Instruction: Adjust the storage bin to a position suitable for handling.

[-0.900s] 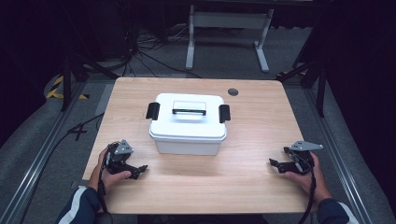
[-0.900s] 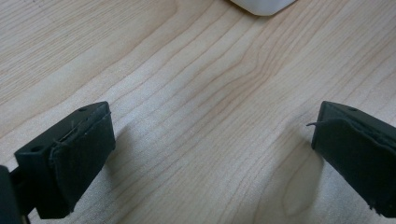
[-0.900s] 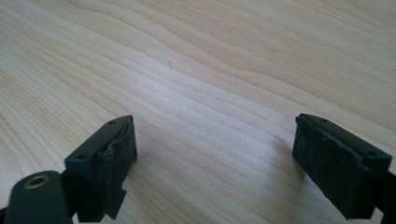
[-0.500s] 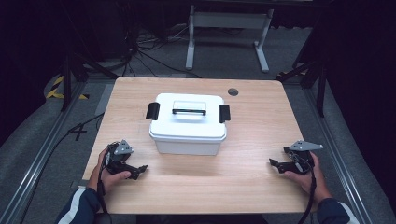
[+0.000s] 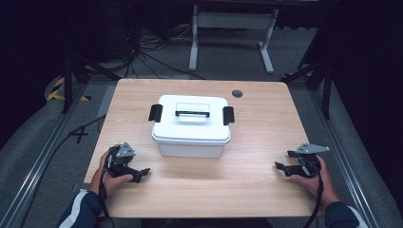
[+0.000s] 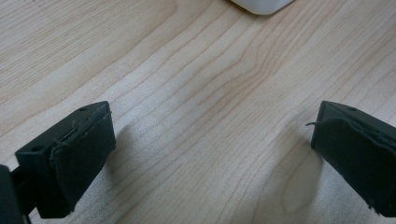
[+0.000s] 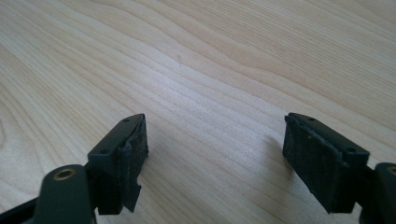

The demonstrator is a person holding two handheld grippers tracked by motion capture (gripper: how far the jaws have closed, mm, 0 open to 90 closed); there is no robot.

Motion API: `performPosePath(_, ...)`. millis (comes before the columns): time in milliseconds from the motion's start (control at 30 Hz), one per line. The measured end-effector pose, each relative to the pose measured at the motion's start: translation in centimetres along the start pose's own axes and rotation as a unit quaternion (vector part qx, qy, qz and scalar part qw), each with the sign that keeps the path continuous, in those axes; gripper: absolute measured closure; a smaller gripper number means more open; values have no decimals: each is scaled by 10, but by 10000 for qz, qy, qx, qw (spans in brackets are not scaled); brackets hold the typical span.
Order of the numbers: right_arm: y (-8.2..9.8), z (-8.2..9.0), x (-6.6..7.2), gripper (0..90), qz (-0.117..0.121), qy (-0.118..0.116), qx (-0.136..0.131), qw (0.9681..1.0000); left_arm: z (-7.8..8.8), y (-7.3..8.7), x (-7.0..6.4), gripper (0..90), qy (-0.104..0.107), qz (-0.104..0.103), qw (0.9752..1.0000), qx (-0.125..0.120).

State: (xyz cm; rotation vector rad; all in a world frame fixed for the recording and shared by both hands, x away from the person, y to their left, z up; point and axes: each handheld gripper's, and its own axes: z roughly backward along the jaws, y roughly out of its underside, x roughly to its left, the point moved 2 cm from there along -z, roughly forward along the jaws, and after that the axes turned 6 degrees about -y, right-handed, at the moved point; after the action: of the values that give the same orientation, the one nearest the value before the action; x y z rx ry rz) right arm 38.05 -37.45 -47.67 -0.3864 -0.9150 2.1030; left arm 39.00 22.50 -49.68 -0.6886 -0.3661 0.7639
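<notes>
A light wooden table [image 5: 266,142] stands on grey floor [image 5: 33,142] — cables [image 5: 142,52] and a white metal frame [image 5: 233,28] behind, in darkness.

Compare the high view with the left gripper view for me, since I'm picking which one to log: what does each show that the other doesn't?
High view alone: the whole white box with its lid handle and black side latches, both hands, the right tool, and the floor beyond. Left gripper view alone: the left tool close up, its worn pads apart over bare wood. Shared: the wooden table and a corner of the box.
</notes>
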Motion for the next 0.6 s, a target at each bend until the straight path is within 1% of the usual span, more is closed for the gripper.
performPosePath(67, -1, 2, 1, 276, 46, -52, 5, 10000, 0, 0, 0, 2, 1, -1, 10000, 2)
performPosePath(167, -6, 6, 2, 299, 117, -104, -13, 9999, 0, 0, 0, 2, 1, -1, 10000, 3)
performPosePath(200, -8, 8, 3, 311, 121, -151, -38, 9998, 0, 0, 0, 2, 0, -2, 10000, 2)
performPosePath(333, -21, 17, 6, 334, 288, -245, -78, 9993, 0, 0, 0, 2, 1, 0, 10000, 1)
performPosePath(367, -25, 19, 7, 337, 362, -258, -95, 9990, 0, 0, 0, 2, 1, -2, 10000, 4)
performPosePath(400, -25, 19, 7, 337, 362, -258, -95, 9990, 0, 0, 0, 2, 1, -2, 10000, 4)
performPosePath(433, -33, 24, 9, 342, 463, -297, -56, 9985, 0, 0, 0, 2, 0, -2, 10000, 4)
performPosePath(533, -48, 31, 11, 343, 594, -348, -70, 9976, 0, 0, 0, 2, 0, -2, 10000, 2)
performPosePath(600, -62, 38, 13, 343, 719, -326, -129, 9968, 0, 0, 0, 2, 0, -5, 10000, 4)
